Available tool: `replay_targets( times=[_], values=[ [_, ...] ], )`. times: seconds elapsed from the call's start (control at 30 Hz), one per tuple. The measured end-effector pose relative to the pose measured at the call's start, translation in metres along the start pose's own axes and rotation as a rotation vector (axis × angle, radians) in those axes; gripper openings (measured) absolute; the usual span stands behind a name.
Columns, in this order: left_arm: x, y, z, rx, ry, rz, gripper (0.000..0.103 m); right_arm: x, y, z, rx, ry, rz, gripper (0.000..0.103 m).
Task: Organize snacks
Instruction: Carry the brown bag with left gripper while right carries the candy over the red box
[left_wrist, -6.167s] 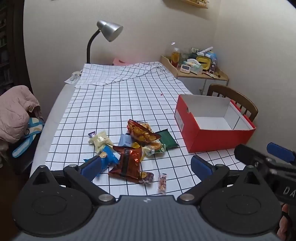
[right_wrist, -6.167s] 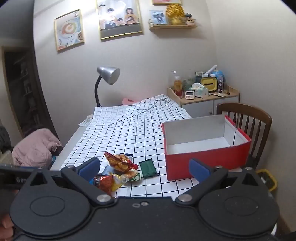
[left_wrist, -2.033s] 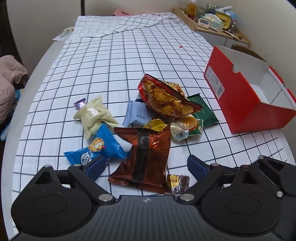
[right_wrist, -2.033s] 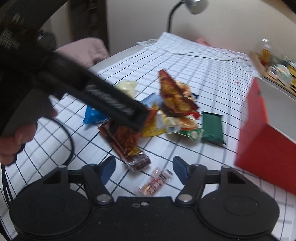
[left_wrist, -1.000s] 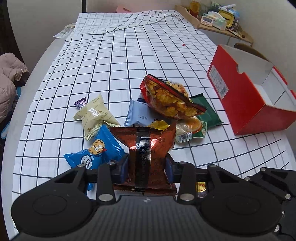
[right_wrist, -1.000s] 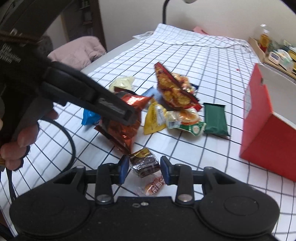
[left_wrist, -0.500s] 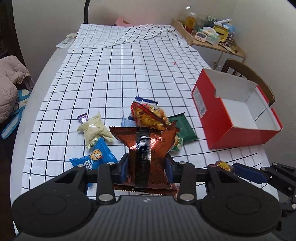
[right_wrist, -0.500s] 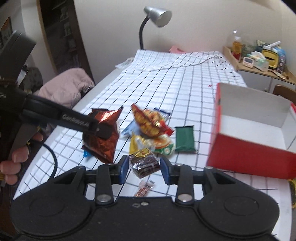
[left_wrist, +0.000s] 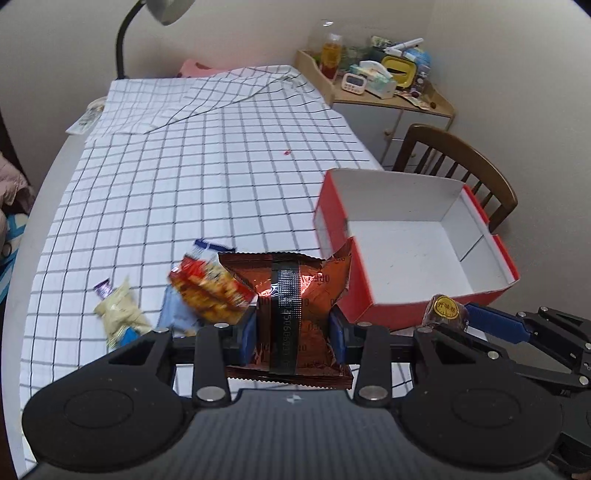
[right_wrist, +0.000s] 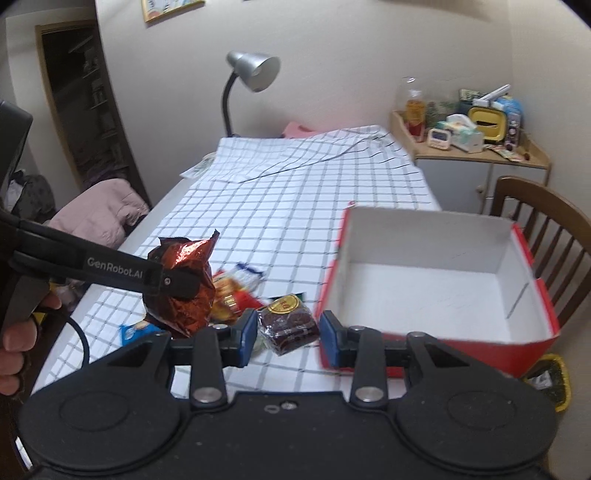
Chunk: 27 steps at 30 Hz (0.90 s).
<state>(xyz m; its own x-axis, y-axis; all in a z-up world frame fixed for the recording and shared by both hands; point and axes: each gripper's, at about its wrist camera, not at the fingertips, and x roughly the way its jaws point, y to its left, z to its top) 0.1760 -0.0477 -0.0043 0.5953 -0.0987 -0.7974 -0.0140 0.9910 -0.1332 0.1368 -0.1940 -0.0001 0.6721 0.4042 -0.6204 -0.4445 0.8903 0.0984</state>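
My left gripper (left_wrist: 291, 334) is clamped on a shiny red-brown snack bag (left_wrist: 295, 295), which stands upright between the blue pads, lifted clear of the bench (left_wrist: 184, 192). My right gripper (right_wrist: 288, 332) is squeezed shut on a small dark cake in clear wrap with a gold sticker (right_wrist: 288, 321), also held up in the air. From the left wrist view that cake sits off to the right of my left gripper, just in front of the red box's near wall.

The red box (left_wrist: 491, 236) lies ahead and to the right of both grippers, open at the top, and its white inside looks bare, so I judge nothing has been put away yet. These two snacks are the first on their way, and neither is over the opening so far: the bag is in front of the box's near left corner, the cake short of the near wall.

Left on the checked cloth, ahead and to the left of my left gripper, are an orange chip bag (left_wrist: 210, 284), a pale yellow packet (left_wrist: 120, 308), a light blue packet (left_wrist: 177, 314) and a small purple sweet (left_wrist: 102, 287); a blue wrapper shows below the yellow packet. The right wrist view hints at a green packet behind the cake, mostly hidden. So most of the sorting is still to do
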Motion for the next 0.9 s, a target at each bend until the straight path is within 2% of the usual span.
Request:
replay_targets(
  times=[0.3, 0.5, 0.9],
  values=[
    [0.034, -0.065, 0.036, 0.066, 0.028, -0.014, 0.038, 0.005, -0.068, 0.014, 0.051, 0.004, -0.048, 0.036],
    [0.066, -0.099, 0.056, 0.102, 0.043, 0.023, 0.038, 0.019, -0.107, 0.018, 0.059, 0.03, -0.078, 0.036],
    [0.15, -0.137, 0.082, 0.133, 0.135, 0.076, 0.039, 0.073, -0.171, 0.02, 0.076, 0.142, -0.098, 0.036]
  ],
)
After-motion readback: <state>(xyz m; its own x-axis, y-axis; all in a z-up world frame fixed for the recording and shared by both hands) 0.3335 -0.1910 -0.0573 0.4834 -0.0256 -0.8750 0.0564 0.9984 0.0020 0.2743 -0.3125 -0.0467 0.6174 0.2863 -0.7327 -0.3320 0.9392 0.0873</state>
